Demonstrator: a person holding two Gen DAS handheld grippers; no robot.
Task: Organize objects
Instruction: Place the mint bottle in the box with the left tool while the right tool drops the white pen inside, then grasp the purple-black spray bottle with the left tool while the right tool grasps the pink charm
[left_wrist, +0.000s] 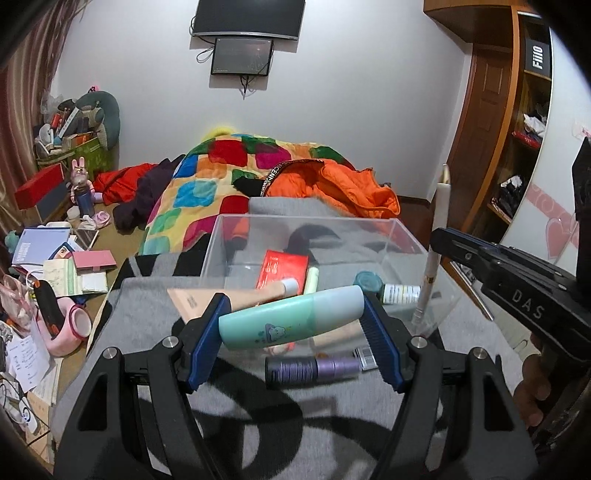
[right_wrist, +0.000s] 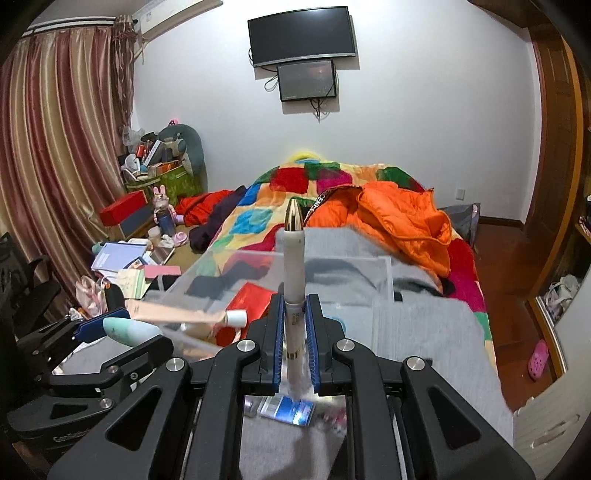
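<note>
My left gripper (left_wrist: 291, 325) is shut on a mint-green bottle (left_wrist: 291, 317), held sideways just above the near edge of a clear plastic box (left_wrist: 317, 225) on the grey blanket. The box holds a red packet (left_wrist: 282, 269), a beige tube (left_wrist: 236, 295) and a small green-capped bottle (left_wrist: 391, 290). A purple tube (left_wrist: 314, 369) lies on the blanket under the bottle. My right gripper (right_wrist: 295, 321) is shut on a white pen-like stick with a gold tip (right_wrist: 294, 258), held upright at the box's right side. The stick also shows in the left wrist view (left_wrist: 439, 210).
The box sits on a bed with a patchwork quilt (left_wrist: 207, 177) and an orange jacket (left_wrist: 340, 184). A cluttered side table with books and a pink object (left_wrist: 70, 328) is at the left. A wooden wardrobe (left_wrist: 491, 122) stands at the right. A blue-and-white packet (right_wrist: 288, 408) lies under my right gripper.
</note>
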